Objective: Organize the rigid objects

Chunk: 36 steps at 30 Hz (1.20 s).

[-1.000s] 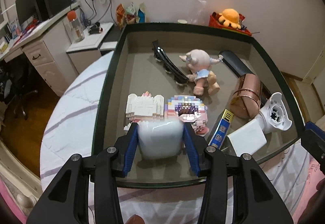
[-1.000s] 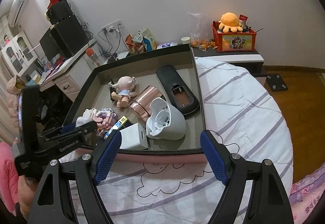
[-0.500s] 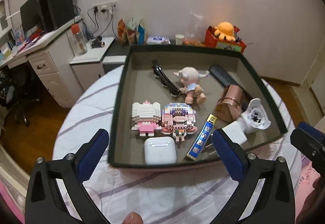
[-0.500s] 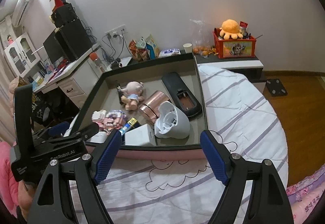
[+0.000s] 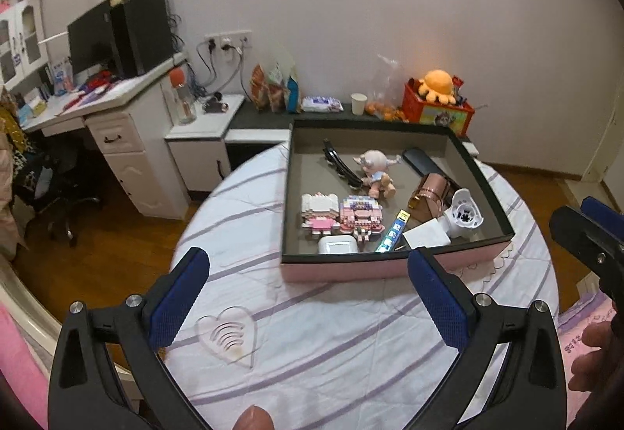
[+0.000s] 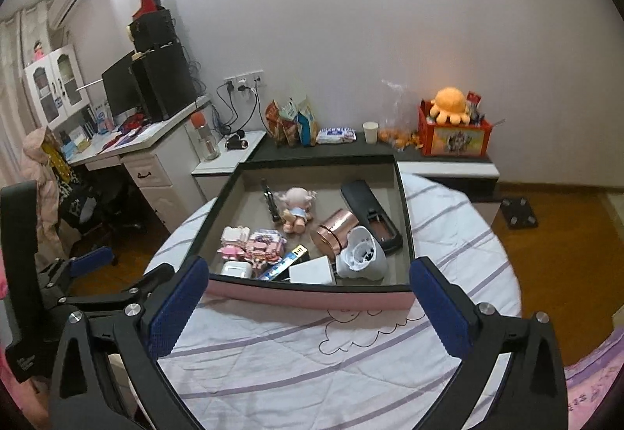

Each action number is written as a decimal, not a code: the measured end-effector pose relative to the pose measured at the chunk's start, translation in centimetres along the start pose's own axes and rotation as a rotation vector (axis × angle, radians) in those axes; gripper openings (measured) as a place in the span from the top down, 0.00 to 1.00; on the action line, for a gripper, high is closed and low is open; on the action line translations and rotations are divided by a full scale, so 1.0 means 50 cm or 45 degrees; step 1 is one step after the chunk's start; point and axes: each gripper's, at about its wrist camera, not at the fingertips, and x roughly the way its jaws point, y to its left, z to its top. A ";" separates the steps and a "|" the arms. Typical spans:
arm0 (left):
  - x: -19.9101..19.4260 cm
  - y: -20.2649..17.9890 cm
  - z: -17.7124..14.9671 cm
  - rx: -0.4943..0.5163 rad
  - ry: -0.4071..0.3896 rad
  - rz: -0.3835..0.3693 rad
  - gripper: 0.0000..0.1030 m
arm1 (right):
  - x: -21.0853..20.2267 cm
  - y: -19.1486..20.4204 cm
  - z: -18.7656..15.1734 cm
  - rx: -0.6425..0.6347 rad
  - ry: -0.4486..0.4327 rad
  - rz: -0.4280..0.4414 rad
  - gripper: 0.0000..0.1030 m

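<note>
Both grippers' fingers (image 5: 440,297) gape, well short of the earbud case (image 5: 337,245).

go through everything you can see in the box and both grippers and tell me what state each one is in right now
Left hand-held gripper: open, empty, above the bedsheet.
Right hand-held gripper: open, empty.
Pink-sided dark-rimmed box: lidless, on the bed.
White rounded earbud case: shut, lying flat by the near wall.
Black remote control: battery cover off, compartment exposed.
Copper metal cup: on its side.
Plush doll: lying down.
</note>
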 end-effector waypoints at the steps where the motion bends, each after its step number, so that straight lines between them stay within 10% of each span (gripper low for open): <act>1: -0.014 0.005 -0.001 -0.006 -0.017 0.016 0.00 | -0.013 0.009 0.002 -0.010 -0.011 -0.015 0.00; 36: -0.241 -0.016 -0.086 0.020 -0.209 0.069 0.00 | -0.214 0.062 -0.067 -0.039 -0.099 -0.157 0.00</act>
